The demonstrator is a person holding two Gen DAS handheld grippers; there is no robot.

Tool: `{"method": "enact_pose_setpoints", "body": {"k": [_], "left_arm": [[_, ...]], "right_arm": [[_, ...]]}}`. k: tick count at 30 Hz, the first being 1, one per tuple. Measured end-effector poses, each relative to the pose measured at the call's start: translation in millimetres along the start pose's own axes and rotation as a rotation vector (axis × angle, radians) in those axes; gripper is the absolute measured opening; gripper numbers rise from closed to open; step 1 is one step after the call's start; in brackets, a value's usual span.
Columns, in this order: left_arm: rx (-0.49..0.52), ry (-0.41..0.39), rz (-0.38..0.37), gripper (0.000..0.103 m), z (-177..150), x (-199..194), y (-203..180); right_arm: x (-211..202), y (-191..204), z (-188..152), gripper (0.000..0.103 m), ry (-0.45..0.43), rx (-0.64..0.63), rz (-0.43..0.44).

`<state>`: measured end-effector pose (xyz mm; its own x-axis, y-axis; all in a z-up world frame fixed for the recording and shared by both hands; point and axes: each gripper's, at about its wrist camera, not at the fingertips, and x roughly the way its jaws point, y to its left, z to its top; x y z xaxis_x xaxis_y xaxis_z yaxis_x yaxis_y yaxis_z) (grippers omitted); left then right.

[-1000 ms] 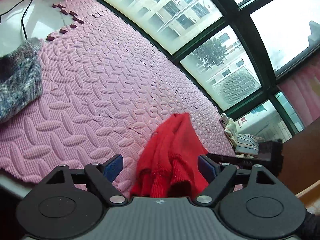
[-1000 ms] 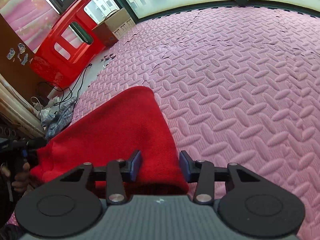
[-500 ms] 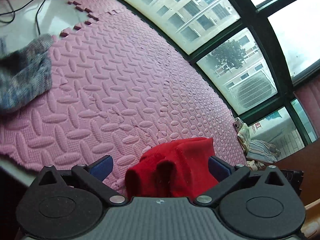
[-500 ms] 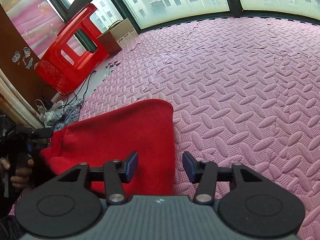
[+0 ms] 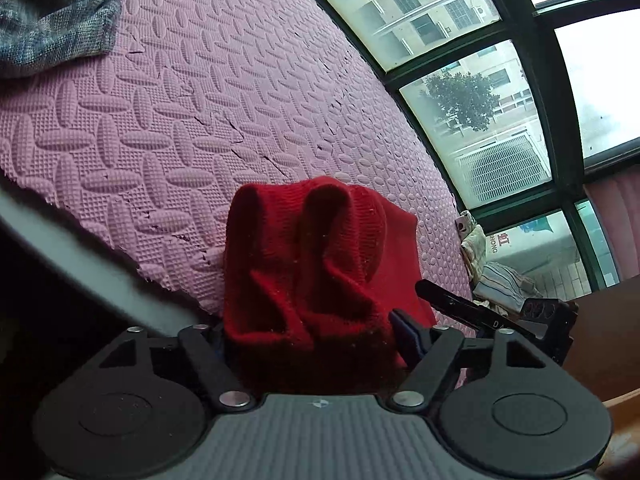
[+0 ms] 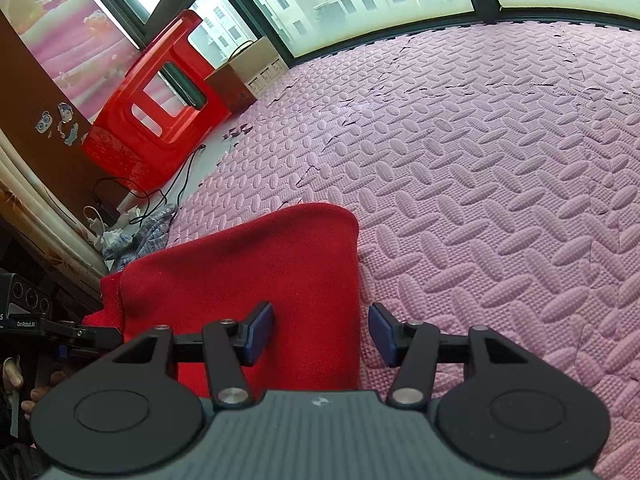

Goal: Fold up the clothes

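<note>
A red knit garment (image 5: 316, 264) lies bunched at the near edge of the pink foam mat (image 5: 200, 112). My left gripper (image 5: 312, 336) has its jaws wide apart with the red cloth heaped between them; whether the pads touch it is hidden. In the right wrist view the same red garment (image 6: 260, 272) lies flat and folded on the mat (image 6: 480, 200). My right gripper (image 6: 320, 334) is open over the garment's near right edge, not gripping it. The other gripper (image 6: 60, 332) shows at the far left.
A grey-blue knit garment (image 5: 56, 28) lies at the mat's far left. A red plastic stool (image 6: 152, 108) and a cardboard box (image 6: 248, 72) stand by the window. Cables (image 6: 168, 192) lie on the floor. A pile of cloth (image 5: 492, 272) sits near the window corner.
The red garment has gone from hanging raised to lying on the mat. My right gripper has opened wider and let go. My left gripper has sunk lower with cloth heaped between its jaws.
</note>
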<state>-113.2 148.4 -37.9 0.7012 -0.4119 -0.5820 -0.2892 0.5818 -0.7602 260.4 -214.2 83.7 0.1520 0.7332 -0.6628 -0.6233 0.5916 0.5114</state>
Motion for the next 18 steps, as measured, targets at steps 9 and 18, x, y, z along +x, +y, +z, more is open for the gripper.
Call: {"method": "enact_pose_setpoints", "body": {"k": [9,18], "left_arm": [[0.13,-0.035,0.014,0.045,13,-5,-19],[0.178,-0.019,0.04,0.044,29,6,-23]], "right_arm": [[2,-6,-7,0.05,-0.033,0.067,0.041],[-8,-11,-12,0.031,-0.108,0.138,0.047]]}}
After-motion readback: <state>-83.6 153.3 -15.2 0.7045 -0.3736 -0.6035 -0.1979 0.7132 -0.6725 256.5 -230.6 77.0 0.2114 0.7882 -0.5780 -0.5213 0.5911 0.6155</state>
